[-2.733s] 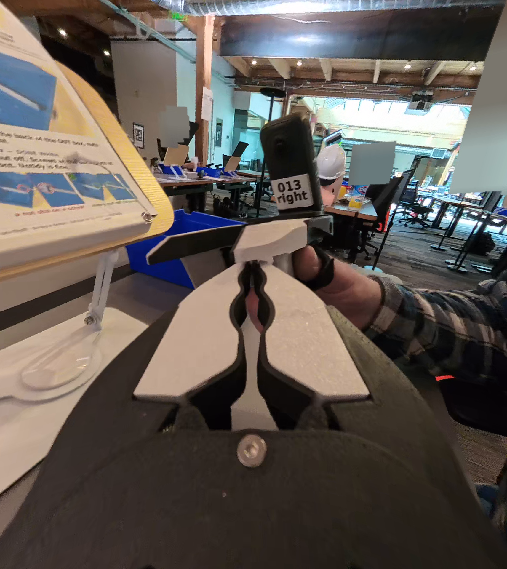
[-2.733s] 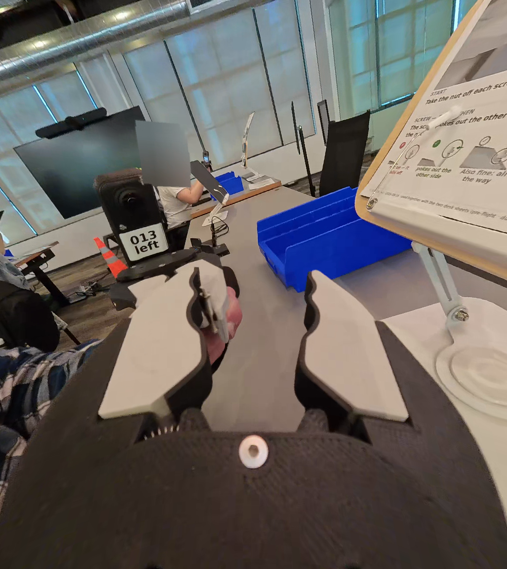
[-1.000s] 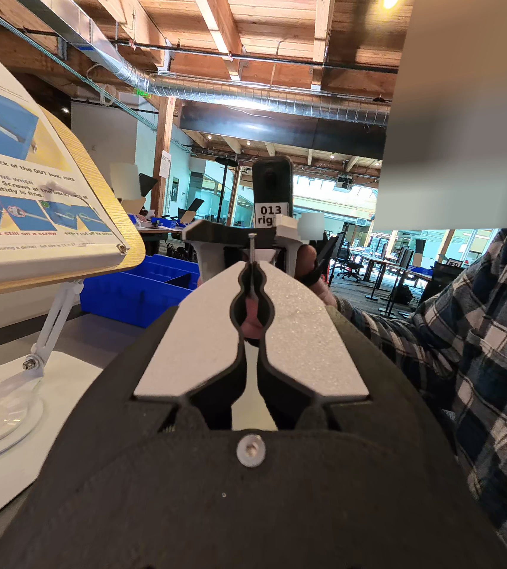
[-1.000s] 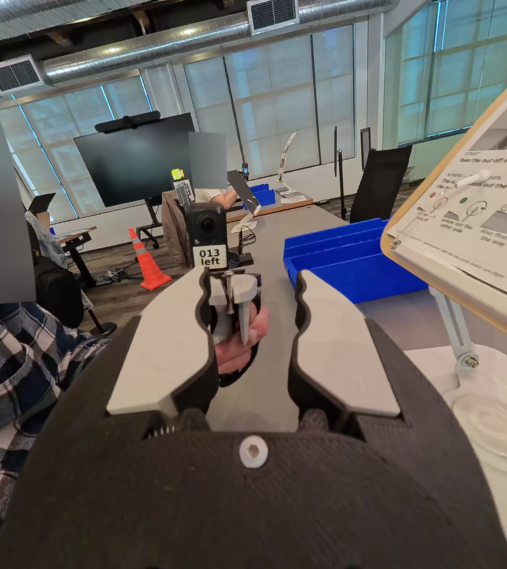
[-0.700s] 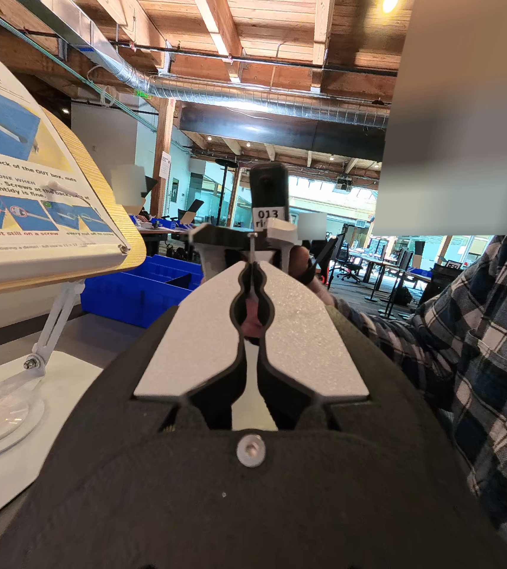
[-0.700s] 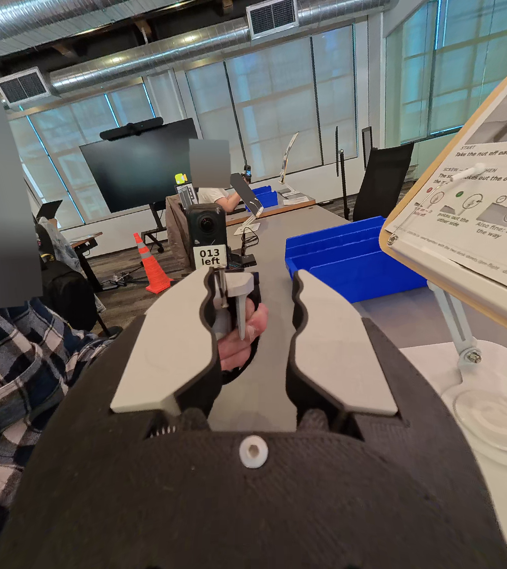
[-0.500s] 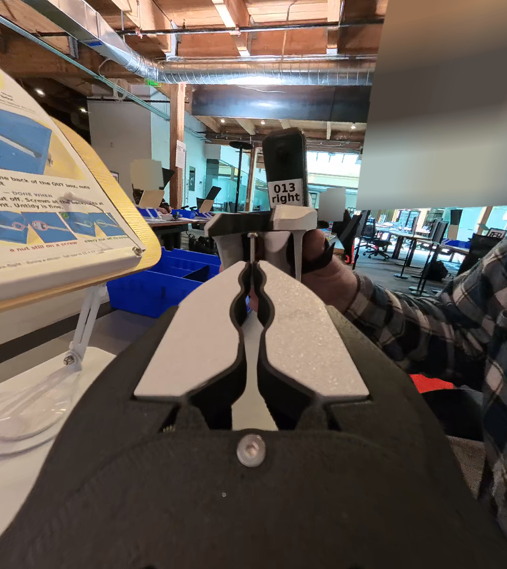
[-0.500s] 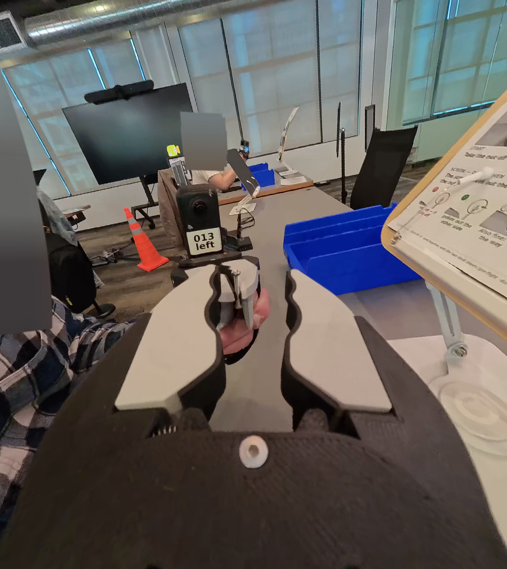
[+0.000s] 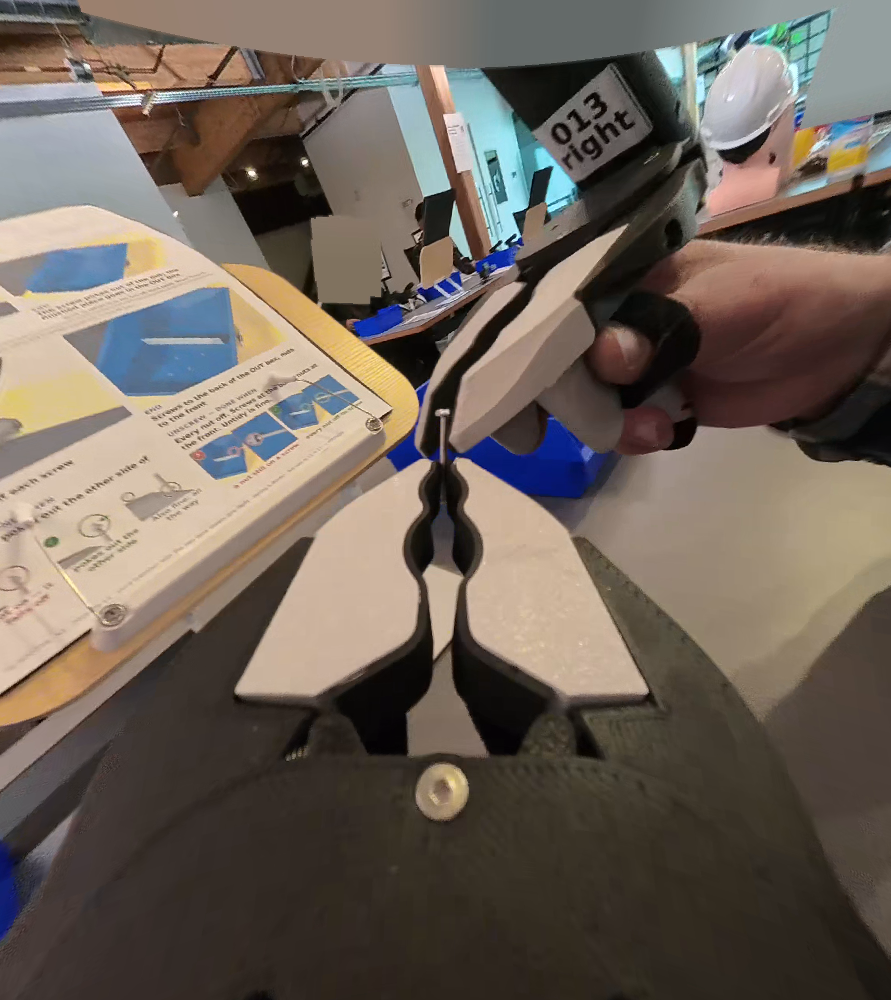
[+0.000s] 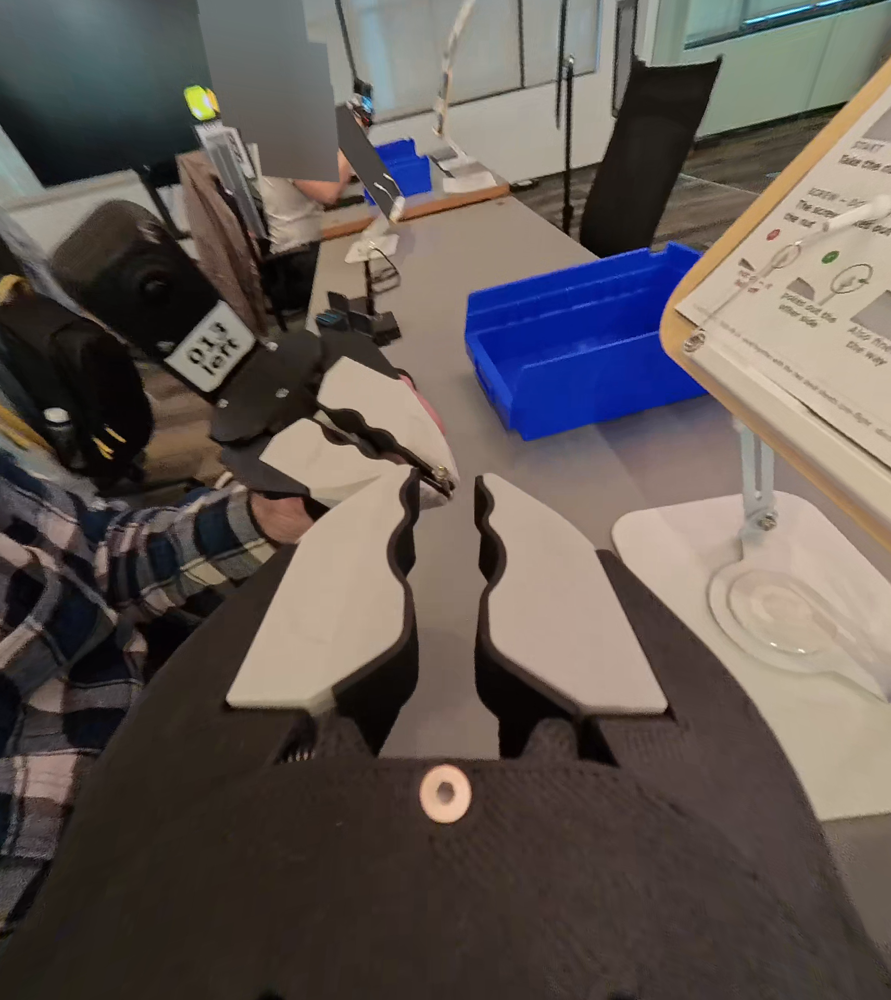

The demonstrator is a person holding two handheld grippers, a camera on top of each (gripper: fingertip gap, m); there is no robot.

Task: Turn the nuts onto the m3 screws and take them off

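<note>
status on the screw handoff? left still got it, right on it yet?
Done: left gripper is clamped on a thin metal screw, head sticking out past its tips. In hand: right gripper is beside the screw head, jaws apart, nothing between them. Left: nothing has been passed over; blue bin on the grey table sits apart from both grippers.
</note>
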